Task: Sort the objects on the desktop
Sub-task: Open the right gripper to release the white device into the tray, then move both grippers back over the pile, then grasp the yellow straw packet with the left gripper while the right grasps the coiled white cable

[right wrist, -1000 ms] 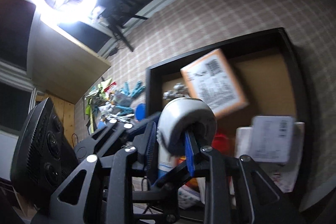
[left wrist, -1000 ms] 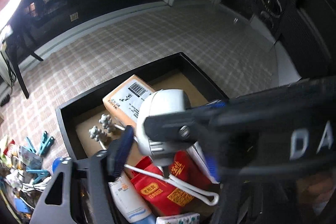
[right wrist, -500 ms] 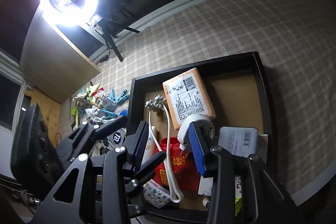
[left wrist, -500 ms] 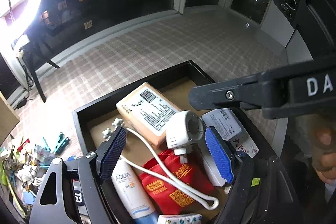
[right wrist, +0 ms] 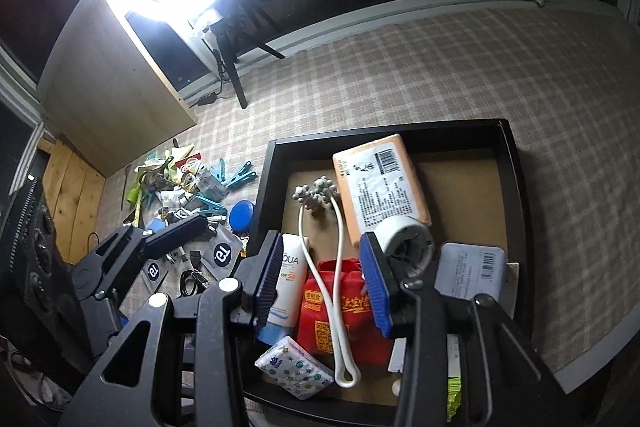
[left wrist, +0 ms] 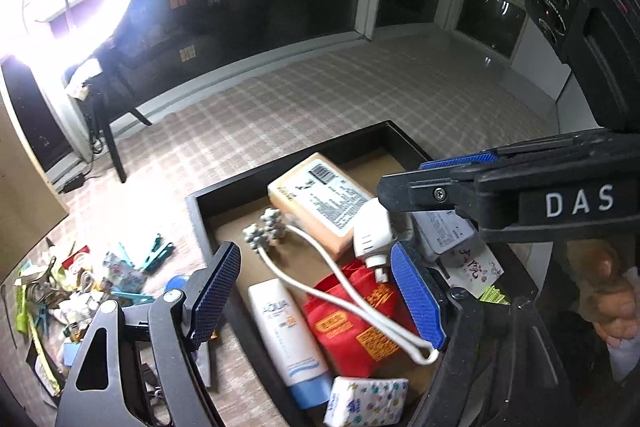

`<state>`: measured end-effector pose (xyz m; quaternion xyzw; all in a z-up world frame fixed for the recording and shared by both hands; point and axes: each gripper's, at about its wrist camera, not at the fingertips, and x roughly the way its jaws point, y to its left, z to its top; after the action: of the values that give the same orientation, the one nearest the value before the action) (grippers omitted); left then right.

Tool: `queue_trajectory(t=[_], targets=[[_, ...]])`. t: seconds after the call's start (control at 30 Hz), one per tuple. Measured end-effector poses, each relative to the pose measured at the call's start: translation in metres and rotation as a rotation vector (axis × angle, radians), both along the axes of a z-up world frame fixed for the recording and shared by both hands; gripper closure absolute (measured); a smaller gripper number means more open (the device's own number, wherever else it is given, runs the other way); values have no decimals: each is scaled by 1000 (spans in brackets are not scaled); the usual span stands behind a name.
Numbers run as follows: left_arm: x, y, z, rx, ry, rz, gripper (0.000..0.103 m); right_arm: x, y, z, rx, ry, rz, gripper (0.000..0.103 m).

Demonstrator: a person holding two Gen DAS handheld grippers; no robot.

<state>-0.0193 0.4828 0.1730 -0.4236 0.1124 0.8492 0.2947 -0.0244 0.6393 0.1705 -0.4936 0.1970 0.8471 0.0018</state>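
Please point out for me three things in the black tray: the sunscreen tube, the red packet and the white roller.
sunscreen tube (left wrist: 282, 327): left wrist view, middle of its white body.
red packet (right wrist: 320, 323): right wrist view, its printed front.
white roller (right wrist: 404, 237): right wrist view, its round white body.

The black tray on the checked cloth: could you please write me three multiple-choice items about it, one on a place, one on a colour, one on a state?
1. Where does the sunscreen tube lie?
A. inside the black tray
B. among the clothes pegs
C. between a tool's pads

2. What colour is the pouch under the white cord?
A. green
B. red
C. blue

3. How is the right tool?
A. shut on the tube
B. shut on the cord
C. open, holding nothing

Key: 1 A, the tube lies by the tray's left wall. 2 B, red with yellow labels. 3 C, its blue pads stand apart above the items.
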Motion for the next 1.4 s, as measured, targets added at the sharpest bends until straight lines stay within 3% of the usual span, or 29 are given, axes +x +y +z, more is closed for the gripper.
queue_trajectory(t=[0.37,0.87,1.17,1.4], targets=[[3,-70,-7,-4,-18,102,27,-7,-64,-2,56,17,70,64],[-6,-256,-39,-57,-91,394,28,-30,-175,-20,80,-3,210,64],[-34,-346,-53,-77,-123,527,32,-76,-228,-39,136,-24,323,66],[-77,-395,-86,-62,-221,600,45,-123,-252,-72,205,-92,421,74]])
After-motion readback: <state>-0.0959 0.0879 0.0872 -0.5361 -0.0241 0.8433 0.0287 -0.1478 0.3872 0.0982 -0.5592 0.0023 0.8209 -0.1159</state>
